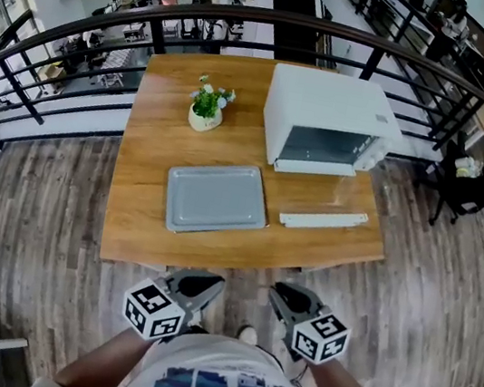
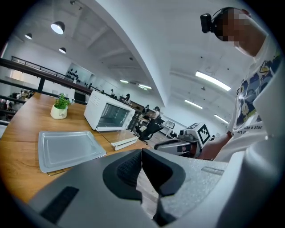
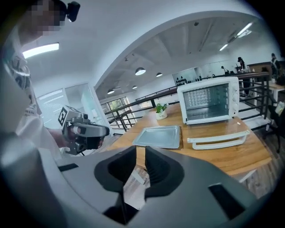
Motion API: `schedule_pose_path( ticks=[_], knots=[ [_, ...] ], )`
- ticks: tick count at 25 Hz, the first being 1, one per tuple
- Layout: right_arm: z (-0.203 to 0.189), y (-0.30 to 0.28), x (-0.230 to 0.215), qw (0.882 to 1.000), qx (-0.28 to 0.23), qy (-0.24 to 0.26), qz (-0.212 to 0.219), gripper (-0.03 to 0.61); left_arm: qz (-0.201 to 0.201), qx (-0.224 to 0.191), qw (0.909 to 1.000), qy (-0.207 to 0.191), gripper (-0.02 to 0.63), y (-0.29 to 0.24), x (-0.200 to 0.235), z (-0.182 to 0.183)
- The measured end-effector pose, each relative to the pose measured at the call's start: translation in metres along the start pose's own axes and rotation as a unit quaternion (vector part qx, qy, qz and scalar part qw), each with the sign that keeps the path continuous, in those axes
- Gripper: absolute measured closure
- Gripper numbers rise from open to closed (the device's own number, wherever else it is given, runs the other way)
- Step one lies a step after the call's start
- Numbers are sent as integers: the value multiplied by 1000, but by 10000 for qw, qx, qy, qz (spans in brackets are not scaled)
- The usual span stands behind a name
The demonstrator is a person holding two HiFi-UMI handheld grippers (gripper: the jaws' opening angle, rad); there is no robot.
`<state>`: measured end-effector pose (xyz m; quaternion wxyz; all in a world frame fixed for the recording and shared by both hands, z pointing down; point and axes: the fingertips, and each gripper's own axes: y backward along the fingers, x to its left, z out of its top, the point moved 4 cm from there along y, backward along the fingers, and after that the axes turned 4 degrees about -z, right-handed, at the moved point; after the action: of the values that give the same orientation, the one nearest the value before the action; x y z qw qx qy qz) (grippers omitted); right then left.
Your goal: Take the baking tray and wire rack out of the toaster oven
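Baking tray [image 1: 216,198] lies flat on the table [image 1: 151,145], out of the toaster oven [image 1: 327,110]. It is straight ahead of the left gripper [image 1: 199,284] and well apart from it. The oven sits further ahead of the right gripper [image 1: 287,298], with its door [image 1: 322,218] dropped open onto the table. A plant pot [image 1: 207,109] stands beyond the tray.

Both grippers sit close to the body, short of the table's near edge. We see the left jaws pressed together at the tips and empty. The right jaws are a thin slit apart with nothing in it.

We judge the tray step done and the wire rack open. To do it well, we would first look into the oven. If the rack is inside, go in level over the lowered door with jaws spread. Pinch the front bar and pull straight back, keeping off the glass.

Hard to make out:
- A thin wire [image 2: 50,171] pokes from under the tray's near corner in the left gripper view. It may be the rack, but we cannot tell.
- The oven interior shows only a grid pattern, so we cannot tell shelf from back wall.
- The glass of the door is barely readable in the head view.
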<state>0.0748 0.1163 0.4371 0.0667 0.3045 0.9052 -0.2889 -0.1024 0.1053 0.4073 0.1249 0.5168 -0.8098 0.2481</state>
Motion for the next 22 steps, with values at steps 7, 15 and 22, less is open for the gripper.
schedule_pose_path(
  ticks=[7, 15, 22],
  knots=[
    [-5, 38, -20, 9988, -268, 392, 110, 573, 237, -29, 9997, -30, 609, -34, -39, -6],
    [-21, 71, -35, 9978, -255, 480, 376, 575, 503, -45, 9987, 60, 609, -52, -79, -29],
    [-33, 97, -41, 9971, -255, 542, 462, 577, 670, -57, 9976, 135, 609, -63, -101, -40]
  ],
)
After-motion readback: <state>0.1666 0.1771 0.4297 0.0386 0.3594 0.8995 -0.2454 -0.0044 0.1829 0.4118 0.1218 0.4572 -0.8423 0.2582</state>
